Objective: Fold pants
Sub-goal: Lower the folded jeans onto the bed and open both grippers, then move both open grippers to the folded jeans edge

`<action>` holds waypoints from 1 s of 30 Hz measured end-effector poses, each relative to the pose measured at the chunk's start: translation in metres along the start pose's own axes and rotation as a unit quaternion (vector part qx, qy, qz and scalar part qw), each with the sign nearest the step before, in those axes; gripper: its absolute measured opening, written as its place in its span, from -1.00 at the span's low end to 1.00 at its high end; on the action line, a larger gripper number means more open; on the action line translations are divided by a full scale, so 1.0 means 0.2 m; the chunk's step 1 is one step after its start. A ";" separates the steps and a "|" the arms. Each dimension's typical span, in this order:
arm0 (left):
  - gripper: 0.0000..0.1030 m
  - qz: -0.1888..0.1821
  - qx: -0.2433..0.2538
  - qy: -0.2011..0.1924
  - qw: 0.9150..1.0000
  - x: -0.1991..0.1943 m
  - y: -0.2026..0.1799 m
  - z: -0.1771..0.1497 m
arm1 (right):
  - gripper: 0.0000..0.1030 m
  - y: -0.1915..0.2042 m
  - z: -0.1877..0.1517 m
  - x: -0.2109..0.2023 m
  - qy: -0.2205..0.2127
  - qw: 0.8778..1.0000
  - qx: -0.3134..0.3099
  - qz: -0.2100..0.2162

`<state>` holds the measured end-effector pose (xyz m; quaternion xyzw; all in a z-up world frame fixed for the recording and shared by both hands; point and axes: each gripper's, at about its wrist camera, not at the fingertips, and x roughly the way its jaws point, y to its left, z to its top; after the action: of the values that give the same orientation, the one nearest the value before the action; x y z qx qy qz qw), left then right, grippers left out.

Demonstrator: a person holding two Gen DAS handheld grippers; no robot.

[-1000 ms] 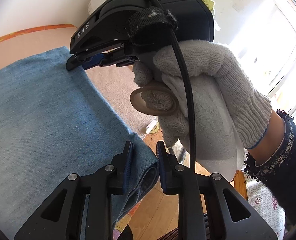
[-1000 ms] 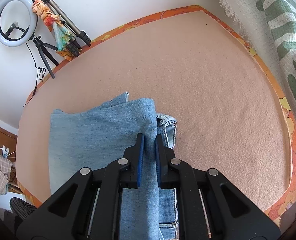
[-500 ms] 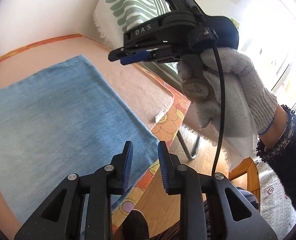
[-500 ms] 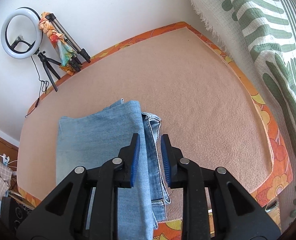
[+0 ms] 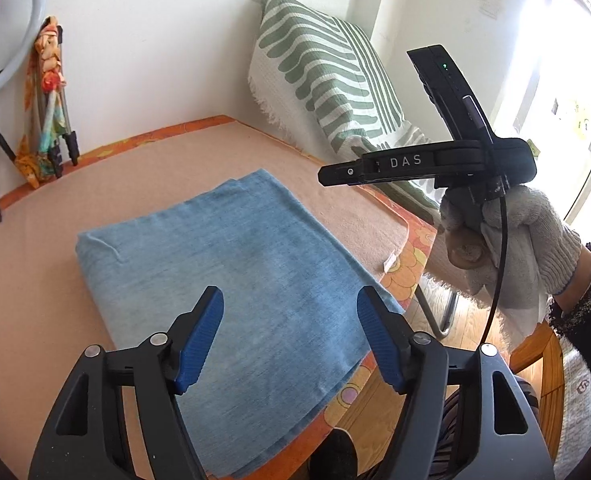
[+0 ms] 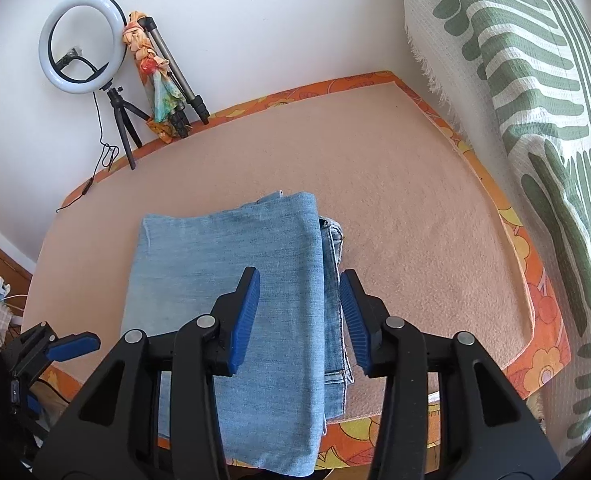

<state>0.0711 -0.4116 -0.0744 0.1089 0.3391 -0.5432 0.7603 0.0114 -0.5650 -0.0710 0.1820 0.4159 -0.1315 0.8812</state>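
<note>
The pants (image 6: 231,300) lie folded in a flat denim stack on the table (image 6: 415,220), so I judge the folding done; my left gripper (image 5: 289,336) and right gripper (image 6: 300,316) have just been opening, jaws wide and empty above them; "DAS" reads on the right gripper's side.

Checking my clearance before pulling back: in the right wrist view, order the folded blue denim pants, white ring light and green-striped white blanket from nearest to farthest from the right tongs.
1. Folded blue denim pants, directly below the right tongs.
2. Green-striped white blanket, hanging at right.
3. White ring light, far left against the wall.
</note>
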 end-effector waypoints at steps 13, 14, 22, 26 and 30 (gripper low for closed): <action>0.35 -0.002 -0.131 0.042 0.991 0.04 0.43 -0.03 | 0.53 -0.05 -0.08 0.03 -0.023 1.000 -0.007 0.011; 0.35 -0.001 -0.145 0.048 0.988 0.05 0.47 -0.04 | 0.57 -0.05 -0.09 0.04 -0.019 1.000 -0.008 0.017; 0.35 -0.027 -0.243 0.071 0.967 0.13 0.68 -0.10 | 0.67 -0.09 -0.12 0.19 0.027 0.997 0.008 0.075; 0.35 -0.044 -0.282 0.079 0.955 0.18 0.75 -0.16 | 0.67 -0.15 -0.10 0.31 0.059 0.992 0.043 0.104; 0.35 -0.023 -0.279 0.088 0.956 0.22 0.76 -0.17 | 0.67 -0.21 -0.11 0.41 0.084 0.987 0.067 0.119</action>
<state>0.2033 -0.3678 -0.1589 -0.0684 0.5449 -0.4321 0.7153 0.0310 -0.6002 -0.1573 0.2995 0.4542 -0.0379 0.8382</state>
